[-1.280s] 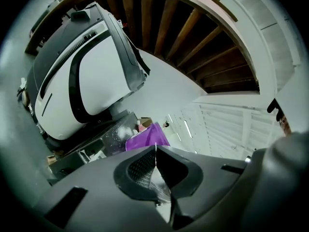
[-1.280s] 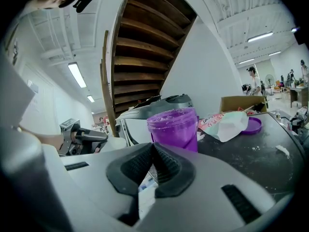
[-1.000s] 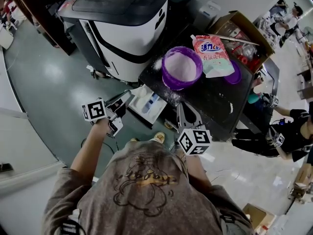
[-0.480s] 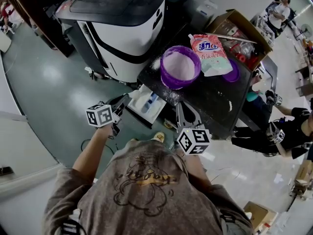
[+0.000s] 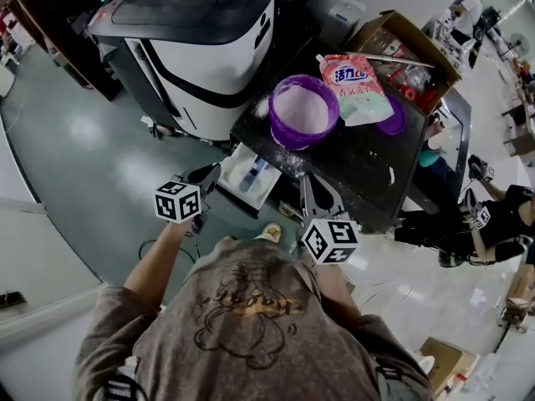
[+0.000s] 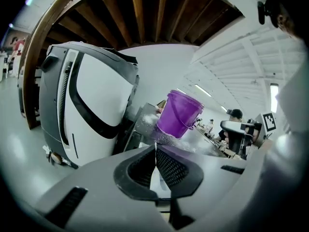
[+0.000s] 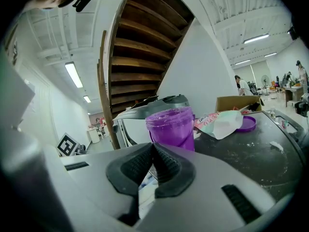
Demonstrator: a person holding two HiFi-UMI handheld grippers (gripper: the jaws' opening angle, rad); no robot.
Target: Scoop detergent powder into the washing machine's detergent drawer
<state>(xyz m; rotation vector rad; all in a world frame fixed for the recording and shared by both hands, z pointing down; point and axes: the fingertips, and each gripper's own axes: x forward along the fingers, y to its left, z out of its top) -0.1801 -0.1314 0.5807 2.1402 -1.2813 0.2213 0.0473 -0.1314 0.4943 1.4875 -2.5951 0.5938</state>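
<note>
Powder first, from the head view: the purple bucket [image 5: 303,111] stands open on the dark worktop [image 5: 368,170], full of white detergent, with the detergent bag [image 5: 355,86] just beside it. The detergent drawer [image 5: 248,175] is pulled out of the washing machine [image 5: 192,40], its long axis running out from the machine toward the person. It lies between the two tools, close ahead of the left gripper [image 5: 201,184]. The right gripper [image 5: 316,189] hangs over the worktop's near edge, and the bucket is straight ahead of it, so I'd call that the nearer hand for a scoop. Over to the left gripper view: the left gripper [image 6: 155,148] has its jaws pressed together at the tips with nothing in them, the bucket [image 6: 177,114] is up ahead and slightly right, and the machine [image 6: 91,105] is off to the left. Now the right gripper view: the right gripper [image 7: 153,148] also has its jaws closed on nothing and aimed right at the bucket [image 7: 171,127], with the bag [image 7: 219,122] and a purple lid [image 7: 248,123] further right. No scoop can be made out in any view.
</note>
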